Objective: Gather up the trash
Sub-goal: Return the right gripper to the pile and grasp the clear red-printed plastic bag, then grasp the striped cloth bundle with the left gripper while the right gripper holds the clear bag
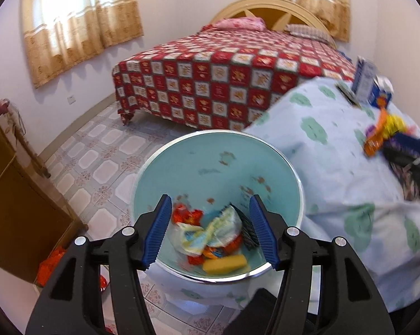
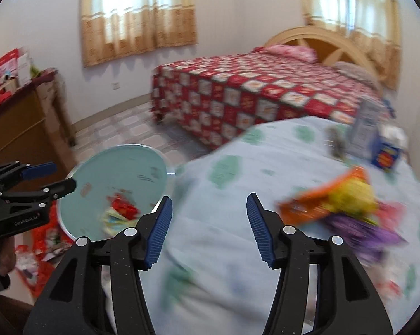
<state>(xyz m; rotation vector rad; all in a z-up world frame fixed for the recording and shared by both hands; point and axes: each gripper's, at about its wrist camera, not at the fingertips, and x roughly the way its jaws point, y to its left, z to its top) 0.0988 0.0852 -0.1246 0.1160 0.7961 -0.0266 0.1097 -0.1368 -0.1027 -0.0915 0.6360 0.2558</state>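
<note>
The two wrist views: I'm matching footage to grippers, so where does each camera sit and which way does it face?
Left wrist: behind the open left gripper, looking down into the light blue round trash bin.
Right wrist: behind the open right gripper, facing the blue green-patterned tablecloth and the colourful wrapper pile; the left gripper shows at left.
Shared: bin, tablecloth, wrappers, the red checkered bed.

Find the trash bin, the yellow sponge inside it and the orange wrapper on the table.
trash bin (image 1: 210,153), left wrist view, bare inner wall.
yellow sponge (image 1: 223,263), left wrist view, middle of its top face.
orange wrapper (image 2: 307,206), right wrist view, its left half.
</note>
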